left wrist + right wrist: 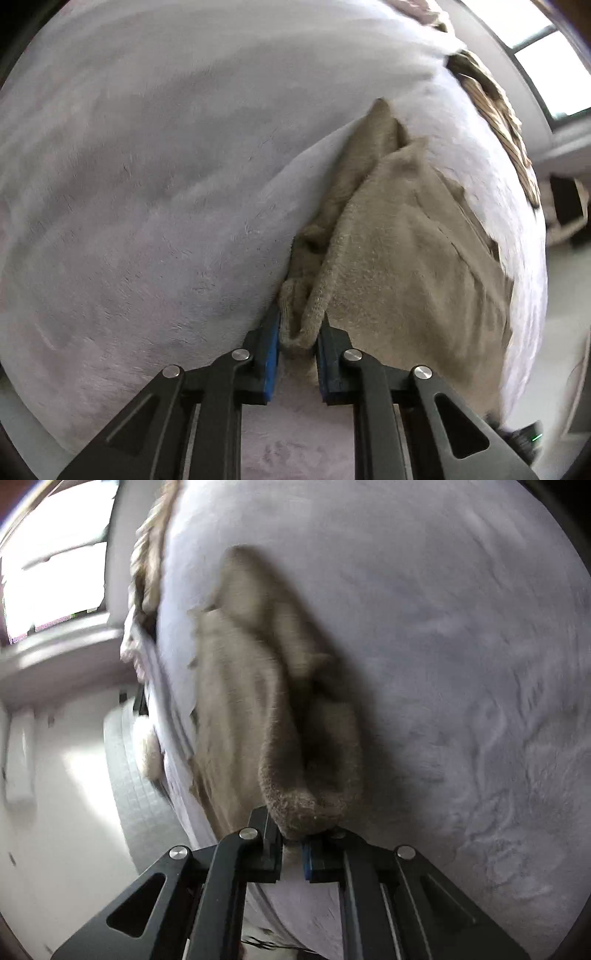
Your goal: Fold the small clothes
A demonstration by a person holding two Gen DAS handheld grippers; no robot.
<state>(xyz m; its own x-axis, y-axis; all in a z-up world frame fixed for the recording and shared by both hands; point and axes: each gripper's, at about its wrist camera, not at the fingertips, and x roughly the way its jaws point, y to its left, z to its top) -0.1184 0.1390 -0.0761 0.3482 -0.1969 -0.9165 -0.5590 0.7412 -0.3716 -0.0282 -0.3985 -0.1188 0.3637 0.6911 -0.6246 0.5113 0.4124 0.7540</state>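
Observation:
A small beige knitted garment (402, 236) lies bunched on a pale fleece bed cover (147, 184). My left gripper (298, 334) is shut on a ribbed hem of the garment, which bulges between its blue pads. In the right wrist view the same beige garment (236, 686) stretches away from me, blurred. My right gripper (291, 836) is shut on a rolled edge of the garment, with the cloth pinched between its nearly touching fingers. Part of the garment folds under itself and is hidden.
A striped brown cloth (495, 110) lies at the far edge of the bed cover (443, 664). Beyond the bed edge are a bright window (55, 572), a white floor (66, 775) and a tiled surface (136, 775). A dark device with a green light (528, 439) sits low at the right.

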